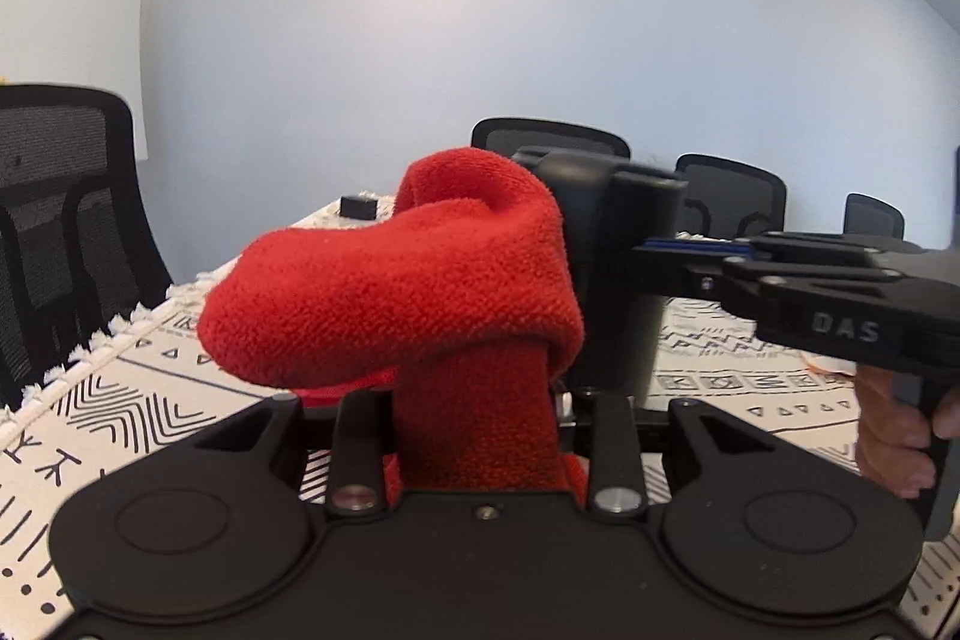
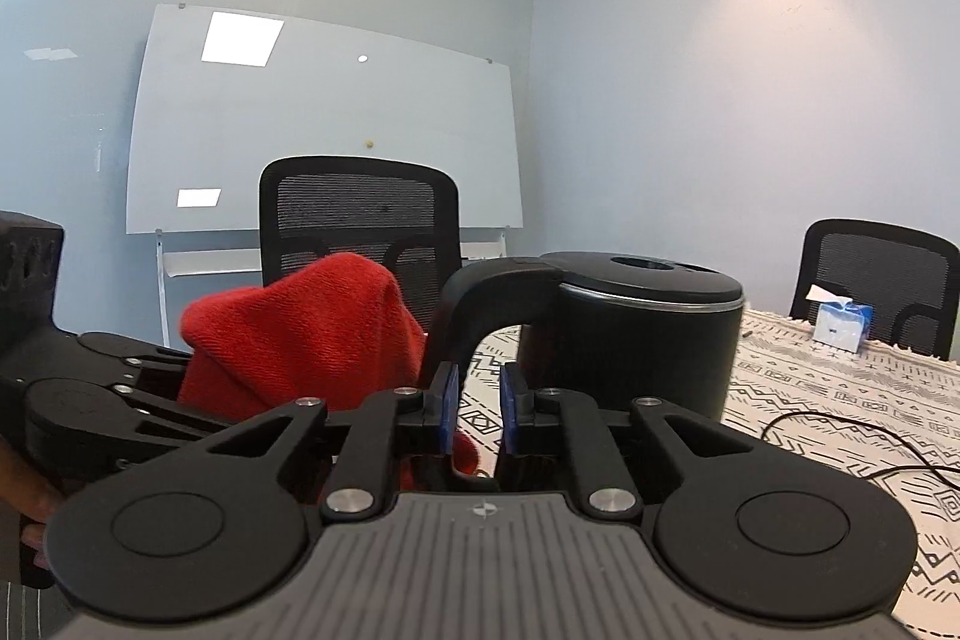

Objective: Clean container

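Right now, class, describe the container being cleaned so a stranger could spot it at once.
Find the patterned tablecloth. On it stands the kettle, beside the red cloth. It is the only black cylinder with a lid and a curved handle.

Left claw [image 1: 480, 436] clamped shut; right claw [image 2: 478, 403] slightly parted, level.
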`<act>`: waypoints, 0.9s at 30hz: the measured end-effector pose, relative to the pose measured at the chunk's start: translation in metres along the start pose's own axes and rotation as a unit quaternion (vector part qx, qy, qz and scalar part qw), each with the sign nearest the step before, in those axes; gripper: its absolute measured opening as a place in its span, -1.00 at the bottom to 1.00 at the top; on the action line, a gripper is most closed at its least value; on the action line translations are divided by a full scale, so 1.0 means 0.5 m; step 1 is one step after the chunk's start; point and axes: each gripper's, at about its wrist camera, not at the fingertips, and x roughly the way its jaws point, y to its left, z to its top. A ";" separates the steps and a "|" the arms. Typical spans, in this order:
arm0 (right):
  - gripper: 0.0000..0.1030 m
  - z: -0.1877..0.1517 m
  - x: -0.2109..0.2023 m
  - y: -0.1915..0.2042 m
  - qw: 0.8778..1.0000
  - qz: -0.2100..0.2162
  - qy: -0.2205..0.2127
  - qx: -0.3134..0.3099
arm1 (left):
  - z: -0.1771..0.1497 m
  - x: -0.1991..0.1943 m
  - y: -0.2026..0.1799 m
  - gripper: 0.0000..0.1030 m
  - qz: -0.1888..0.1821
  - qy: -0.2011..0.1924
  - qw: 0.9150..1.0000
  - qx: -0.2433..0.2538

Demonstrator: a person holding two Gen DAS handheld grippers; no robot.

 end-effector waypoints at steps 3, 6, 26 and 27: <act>-0.71 -0.002 -0.019 -0.025 1.000 -0.018 -0.003 0.011 | 0.015 -0.017 -0.037 -0.32 -0.019 -0.013 1.000 0.009; -0.71 -0.002 -0.024 -0.059 0.999 -0.028 0.001 0.030 | 0.025 -0.015 -0.074 -0.31 -0.037 -0.016 0.999 0.020; 0.07 0.012 0.035 -0.247 0.993 0.065 0.029 0.093 | 0.065 0.134 0.045 -0.33 0.011 0.007 1.000 -0.015; 0.15 0.017 0.045 -0.253 0.993 0.078 0.022 0.083 | 0.066 0.140 0.058 -0.33 0.017 0.006 1.000 -0.017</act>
